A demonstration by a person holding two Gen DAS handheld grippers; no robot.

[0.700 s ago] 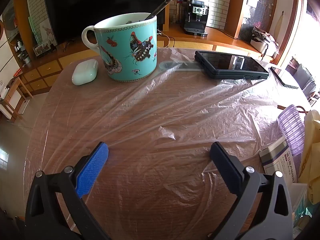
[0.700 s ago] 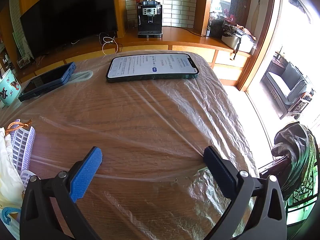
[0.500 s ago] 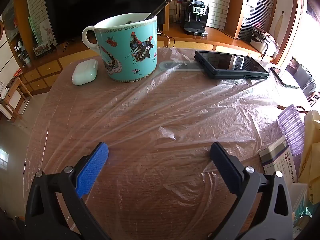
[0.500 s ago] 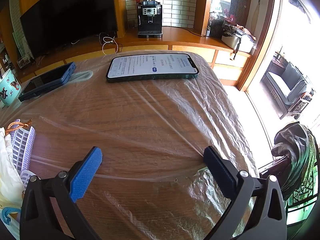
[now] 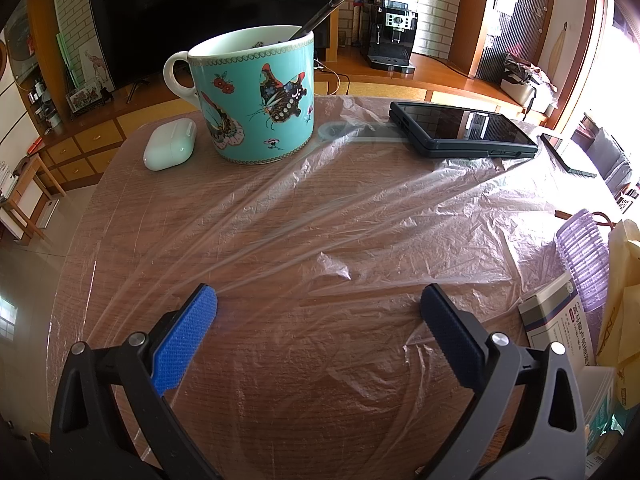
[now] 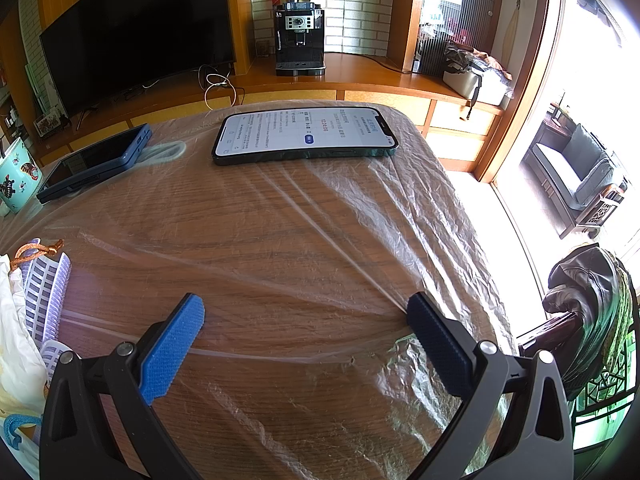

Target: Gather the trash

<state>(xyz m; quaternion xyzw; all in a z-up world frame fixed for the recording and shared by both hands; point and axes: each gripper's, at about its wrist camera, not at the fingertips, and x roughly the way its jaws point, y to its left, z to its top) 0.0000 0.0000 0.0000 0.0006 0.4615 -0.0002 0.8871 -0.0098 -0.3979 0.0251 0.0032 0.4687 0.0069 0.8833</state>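
Between the pads of my left tongs [image 5: 318, 308] lies only clear plastic sheet [image 5: 360, 216] stretched over the wooden table [image 5: 280, 400]; both pairs hang tilted down above it, spread as wide as they go, pinching nothing. My right tongs [image 6: 306, 316] are the same, with bare wrinkled film under them.

I judge the collecting has not begun. What counts as trash I cannot say for sure: the likeliest is the clutter between my two pairs, right of the left tongs, where a lilac slatted basket [image 5: 580, 256], a small printed box [image 5: 556, 328] and a pale bag [image 5: 624, 280] sit at the table's edge. The next move calls for picking one piece there, swinging a pair over it and closing without snagging the film.

Well ahead of the left tongs stand a turquoise butterfly mug [image 5: 256, 96] with a spoon in it, a white earbud case [image 5: 170, 144] just beside it, and a dark cased phone [image 5: 464, 128]. Ahead of the right tongs lies a lit phone [image 6: 306, 134]. Beyond are a big television [image 6: 136, 40], a coffee machine [image 6: 298, 40] on a wooden counter, a white brick wall and bright windows.
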